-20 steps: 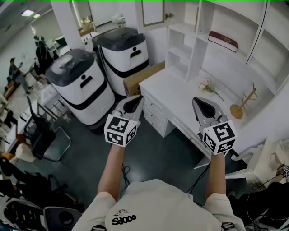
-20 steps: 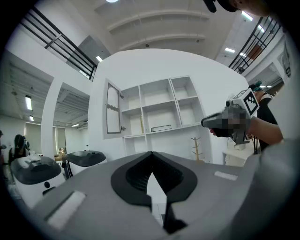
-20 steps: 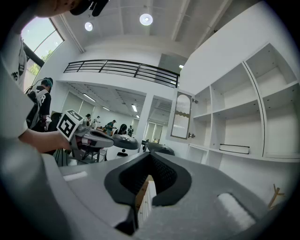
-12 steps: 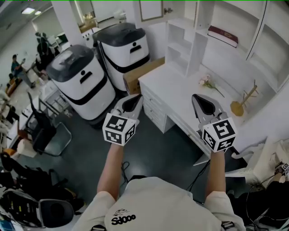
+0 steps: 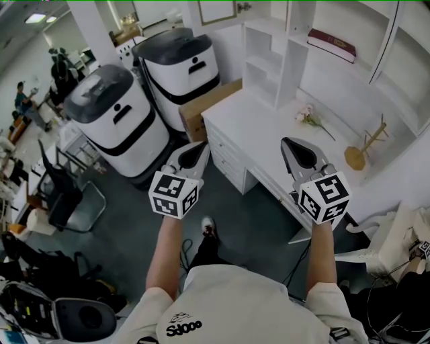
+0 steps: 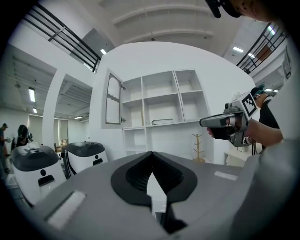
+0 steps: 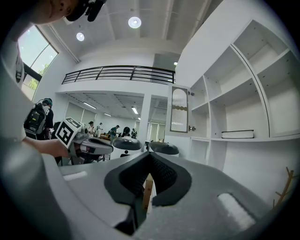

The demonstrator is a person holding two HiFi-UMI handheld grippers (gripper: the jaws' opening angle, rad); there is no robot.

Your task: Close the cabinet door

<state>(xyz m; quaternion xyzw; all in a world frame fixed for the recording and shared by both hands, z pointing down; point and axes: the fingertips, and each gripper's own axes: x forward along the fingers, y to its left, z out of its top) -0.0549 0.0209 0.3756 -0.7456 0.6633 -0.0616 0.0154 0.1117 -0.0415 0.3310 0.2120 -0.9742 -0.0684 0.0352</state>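
Observation:
The white cabinet door (image 5: 216, 10) with a glass panel stands open at the top left of the shelf unit above the desk. It also shows in the left gripper view (image 6: 112, 99) and the right gripper view (image 7: 178, 109). My left gripper (image 5: 201, 145) is held level over the dark floor, well short of the desk, its jaws shut on nothing (image 6: 150, 153). My right gripper (image 5: 287, 142) hovers over the desk's front edge, its jaws likewise shut and empty (image 7: 150, 153). Both are far from the door.
A white desk (image 5: 259, 124) with drawers carries flowers (image 5: 309, 119) and a wooden stand (image 5: 363, 151). A dark book (image 5: 331, 44) lies on a shelf. Two white-and-black machines (image 5: 114, 121) (image 5: 178, 67) and a cardboard box (image 5: 208, 107) stand left of the desk. A chair (image 5: 67, 201) and people are far left.
The desk and shelves have drifted up and left in the head view, and a shoe has come into sight below the arms. Both grippers stay shut and keep their spacing.

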